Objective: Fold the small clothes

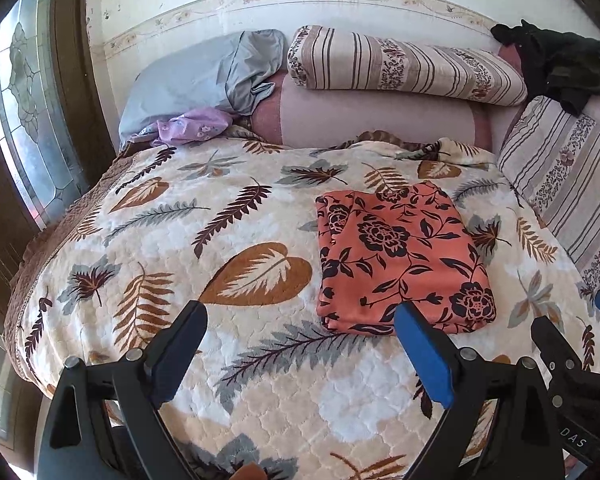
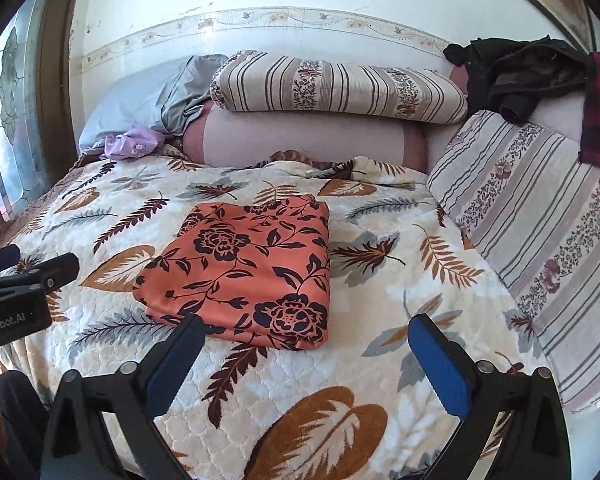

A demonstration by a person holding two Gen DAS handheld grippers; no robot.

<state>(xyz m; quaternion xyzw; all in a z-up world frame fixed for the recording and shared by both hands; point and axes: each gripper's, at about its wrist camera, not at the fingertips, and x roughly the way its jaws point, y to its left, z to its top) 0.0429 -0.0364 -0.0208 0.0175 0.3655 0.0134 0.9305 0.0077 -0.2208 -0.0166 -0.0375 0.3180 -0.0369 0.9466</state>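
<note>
The orange floral garment [image 2: 244, 272] lies folded into a compact rectangle on the bed [image 2: 380, 320]. Left tool [image 1: 300, 320] and right tool [image 2: 306, 336] hover near it, jaws apart, empty. Folding appears complete.

a bedroom in a home is shown. a bed is covered by a leaf-patterned quilt [image 2: 340, 360], striped pillows [image 2: 340, 88] and a grey pillow [image 1: 204, 80] are piled against a wall with a floral border strip [image 2: 260, 24], dark clothes [image 2: 524, 76] are heaped nearby, and a patterned glass door [image 1: 28, 120] is seen at the left.
</note>
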